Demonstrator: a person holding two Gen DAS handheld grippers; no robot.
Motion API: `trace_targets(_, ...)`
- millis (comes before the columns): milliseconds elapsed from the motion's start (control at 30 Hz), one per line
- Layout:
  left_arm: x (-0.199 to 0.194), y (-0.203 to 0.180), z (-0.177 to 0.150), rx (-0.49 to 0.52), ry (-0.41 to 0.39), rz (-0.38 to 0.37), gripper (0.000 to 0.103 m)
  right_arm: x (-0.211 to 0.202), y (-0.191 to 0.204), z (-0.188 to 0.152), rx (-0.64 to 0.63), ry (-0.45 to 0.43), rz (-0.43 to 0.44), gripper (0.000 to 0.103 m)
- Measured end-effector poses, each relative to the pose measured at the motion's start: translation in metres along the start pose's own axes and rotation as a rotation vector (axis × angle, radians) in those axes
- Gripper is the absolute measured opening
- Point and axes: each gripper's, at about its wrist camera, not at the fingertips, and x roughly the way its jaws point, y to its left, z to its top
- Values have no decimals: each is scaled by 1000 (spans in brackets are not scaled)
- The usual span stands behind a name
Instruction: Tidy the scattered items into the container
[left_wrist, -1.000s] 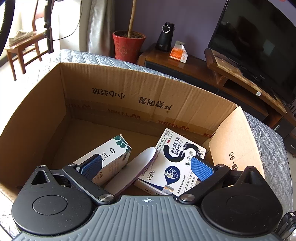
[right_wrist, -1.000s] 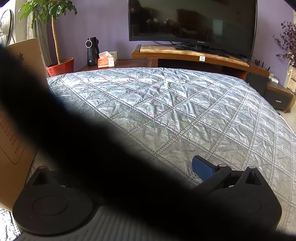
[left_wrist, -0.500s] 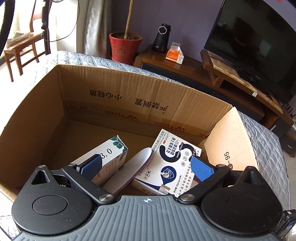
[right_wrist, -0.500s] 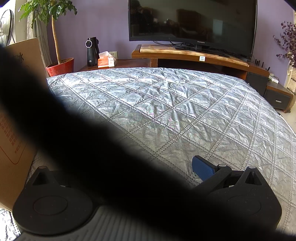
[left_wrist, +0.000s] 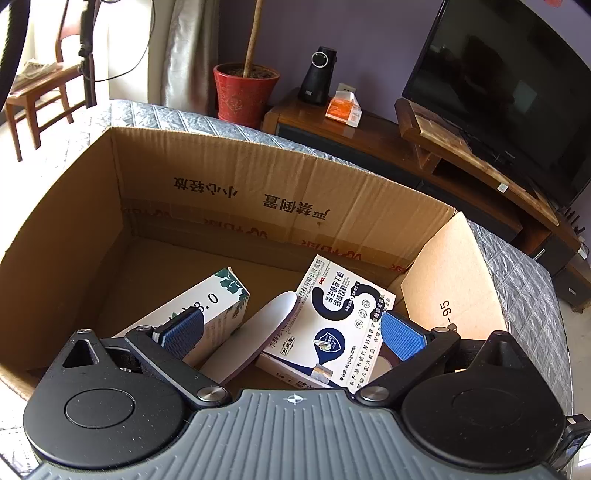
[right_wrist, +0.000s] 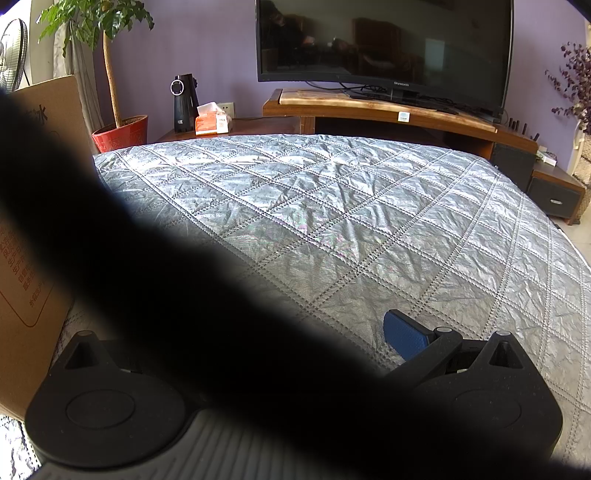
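Note:
In the left wrist view, the open cardboard box holds a white carton marked "8.0", a white oblong item and a flat white-and-navy packet. My left gripper hangs open and empty over the box's near side. In the right wrist view, a dark blurred band hides the left finger of my right gripper. Only its right blue pad shows, set wide to the side above the silver quilted cover. The box's outer wall stands at the left.
A red plant pot, a black speaker and an orange tissue box stand beyond the quilt. A TV sits on a wooden stand. A wooden chair is far left.
My left gripper has drawn back and up a little, so the box and its contents sit slightly lower and farther in view. The right gripper has not moved.

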Motion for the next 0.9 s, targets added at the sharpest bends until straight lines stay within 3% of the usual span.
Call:
trace_targets(300,-6,0,-1,-23,-19,-22,102,0,0,0,0,0,0,103)
trace_targets(567,2,-7,-4,-7,23,-44,102,0,1,1,0,0,0,103)
trace_targets(900,2,-5,-5,-9,11,-7,102,-1,1,1,0,0,0,103)
